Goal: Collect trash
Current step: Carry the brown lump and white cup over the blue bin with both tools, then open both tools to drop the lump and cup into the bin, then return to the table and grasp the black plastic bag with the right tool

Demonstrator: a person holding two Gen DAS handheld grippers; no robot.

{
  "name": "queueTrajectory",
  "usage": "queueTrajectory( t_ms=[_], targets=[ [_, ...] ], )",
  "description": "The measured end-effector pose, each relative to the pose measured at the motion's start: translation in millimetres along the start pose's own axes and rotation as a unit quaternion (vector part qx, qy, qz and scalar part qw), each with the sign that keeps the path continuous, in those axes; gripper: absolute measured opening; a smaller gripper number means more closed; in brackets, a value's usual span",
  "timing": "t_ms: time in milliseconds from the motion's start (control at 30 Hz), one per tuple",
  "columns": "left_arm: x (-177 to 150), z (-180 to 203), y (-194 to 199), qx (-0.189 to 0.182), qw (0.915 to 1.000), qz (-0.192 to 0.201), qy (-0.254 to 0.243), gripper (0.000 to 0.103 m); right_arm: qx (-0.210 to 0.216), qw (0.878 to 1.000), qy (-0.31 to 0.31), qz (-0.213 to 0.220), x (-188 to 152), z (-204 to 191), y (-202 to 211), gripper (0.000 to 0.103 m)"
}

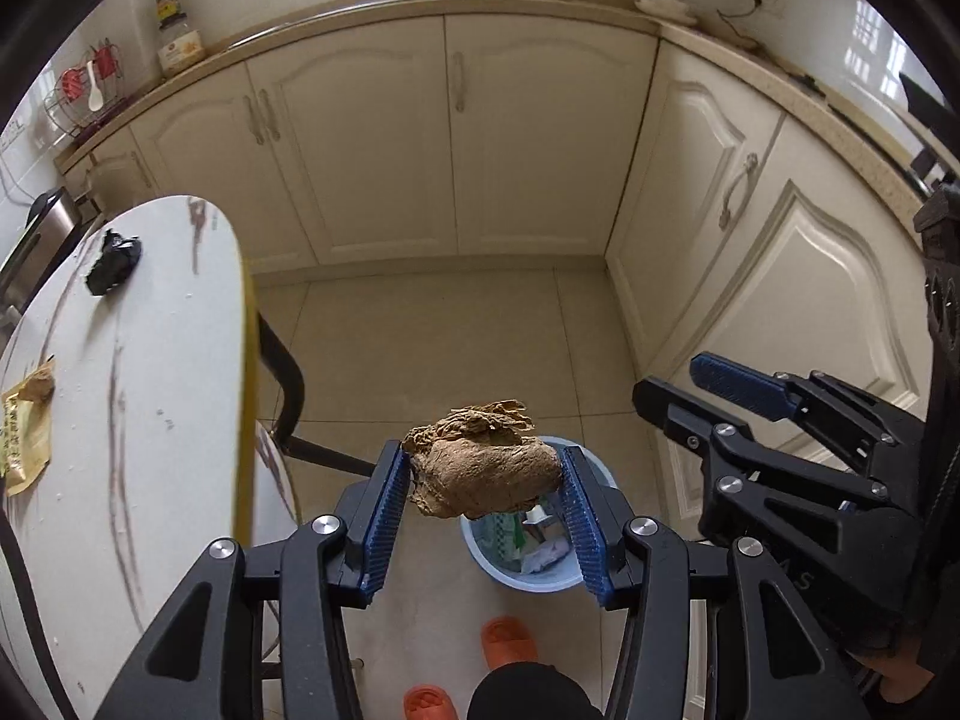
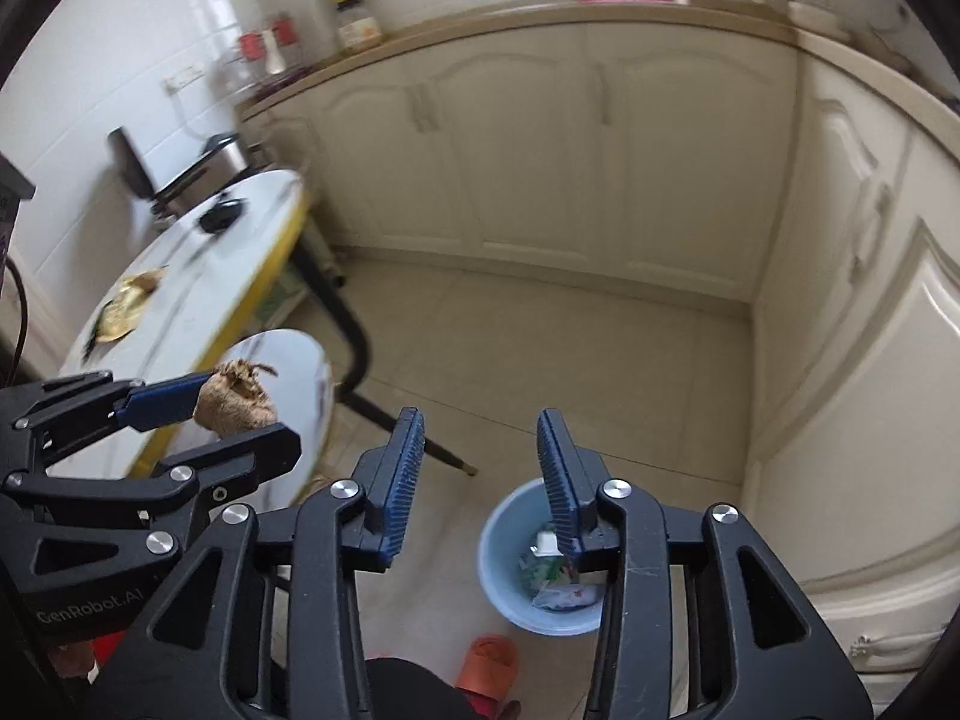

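Observation:
My left gripper [image 1: 485, 471] is shut on a crumpled brown paper wad [image 1: 480, 468] and holds it in the air above a blue trash bin [image 1: 528, 576] on the floor. The bin holds several scraps. In the right wrist view the wad [image 2: 237, 399] shows between the left gripper's fingers at the left. My right gripper [image 2: 480, 450] is open and empty, above the bin [image 2: 510, 594]. On the white table [image 1: 150, 360] lie a black crumpled wrapper [image 1: 114, 261] and a yellow-brown packet [image 1: 27, 426].
Cream kitchen cabinets [image 1: 450, 138] line the back and right walls. The table's dark legs [image 1: 288, 384] stand left of the bin. A round white stool [image 2: 300, 384] sits beside the table. Orange slippers [image 1: 507, 639] are on the tiled floor below.

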State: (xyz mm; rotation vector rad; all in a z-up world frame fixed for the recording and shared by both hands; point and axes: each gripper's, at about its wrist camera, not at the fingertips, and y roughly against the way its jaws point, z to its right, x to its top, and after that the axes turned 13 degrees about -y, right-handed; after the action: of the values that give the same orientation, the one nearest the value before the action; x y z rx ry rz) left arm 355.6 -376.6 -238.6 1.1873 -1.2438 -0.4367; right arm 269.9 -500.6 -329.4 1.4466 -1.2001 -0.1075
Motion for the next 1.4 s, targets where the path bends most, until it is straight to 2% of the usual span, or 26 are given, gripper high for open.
queueTrajectory(
  t_ms=[100,267,333,400,500,700,833,1033,1233,1300,1400],
  targets=[
    [9.3,10.7,-35.6,-0.008,0.9996,-0.025,-0.011,0.047,-0.027,0.999,-0.026,0.004,0.0,26.3,-2.6,0.044],
    [24.2,15.8,-90.9,-0.013,0.9979,-0.056,-0.029,0.049,-0.041,0.998,-0.052,0.004,-0.4,53.5,-3.9,0.045],
    [30.8,16.6,-102.0,-0.014,0.998,-0.054,-0.029,0.065,-0.043,0.997,-0.057,0.003,-0.7,59.3,-3.8,0.045],
    [37.3,18.6,-107.8,-0.009,0.9983,-0.05,-0.027,0.074,-0.044,0.997,-0.06,0.004,-0.1,64.8,-3.1,0.045],
    [38.5,19.4,-105.3,-0.009,0.9987,-0.043,-0.027,0.075,-0.041,0.997,-0.061,0.008,1.7,65.7,0.9,0.045],
    [11.5,9.7,-37.9,0.029,0.9994,0.004,-0.018,0.076,-0.026,0.998,-0.043,0.026,1.7,43.6,22.3,0.045],
    [-11.7,1.4,25.8,0.055,0.9964,0.063,-0.009,0.097,-0.005,0.999,-0.016,0.046,3.0,11.4,44.0,0.051],
    [-53.3,-43.4,94.5,0.099,0.9882,0.11,0.039,0.102,0.034,0.997,0.045,0.06,4.9,-58.8,63.3,0.059],
    [-106.0,-108.3,135.5,0.156,0.9746,0.118,0.108,0.102,0.072,0.991,0.101,0.051,11.8,-138.3,56.0,0.065],
    [-120.2,-139.2,140.0,0.177,0.9693,0.108,0.132,0.102,0.082,0.989,0.116,0.045,11.2,-164.9,48.1,0.069],
    [-155.7,-201.4,145.2,0.196,0.9607,0.085,0.178,0.102,0.09,0.986,0.135,0.029,14.2,-203.2,28.3,0.069]
  ],
)
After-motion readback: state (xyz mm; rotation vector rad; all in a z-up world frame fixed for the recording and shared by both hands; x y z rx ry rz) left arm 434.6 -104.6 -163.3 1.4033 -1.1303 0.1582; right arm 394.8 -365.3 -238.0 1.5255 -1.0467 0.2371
